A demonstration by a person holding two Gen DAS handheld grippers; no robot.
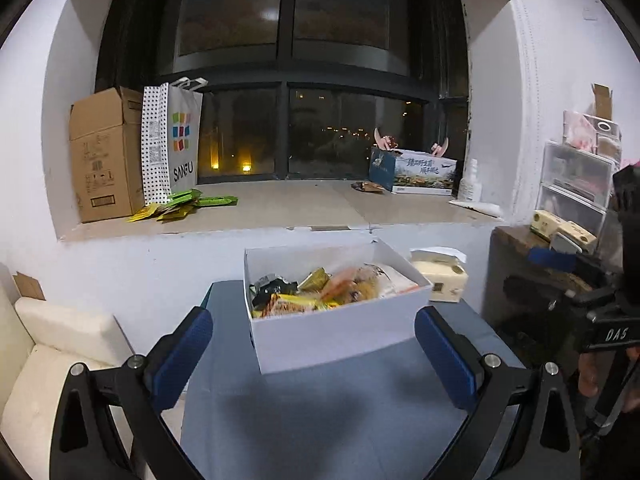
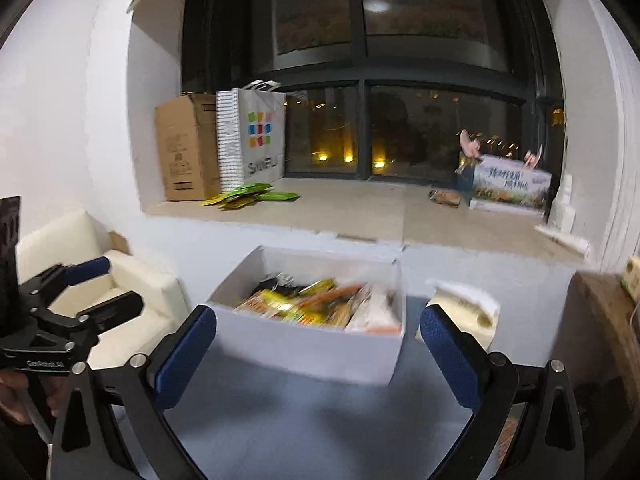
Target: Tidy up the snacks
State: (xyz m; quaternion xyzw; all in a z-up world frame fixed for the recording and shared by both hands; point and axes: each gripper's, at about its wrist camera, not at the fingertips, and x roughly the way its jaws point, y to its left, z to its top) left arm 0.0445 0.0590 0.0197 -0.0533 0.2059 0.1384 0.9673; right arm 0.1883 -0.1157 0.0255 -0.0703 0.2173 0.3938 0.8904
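Both my grippers hover over the blue-grey counter, short of the white box. Left gripper: jaws spread wide, released, nothing between the blue pads. Right gripper: same, jaws released and empty.

The white box sits open-topped on the counter, just below the window ledge. Inside it, a jumble of snack packets: yellow, orange, one dark wrapper at the left; the right wrist view blurs them. A cream tissue pack stands just beside the box on its right.

On the ledge, left end: a brown cardboard box with a white shopping bag against it, and loose green and yellow packets scattered at the bag's foot. Right end: a printed carton with one brown packet lying just beside it.

A cream cushioned seat is left of the counter. Clear plastic drawers stand at the far right. Window is dark, with small lights outside.
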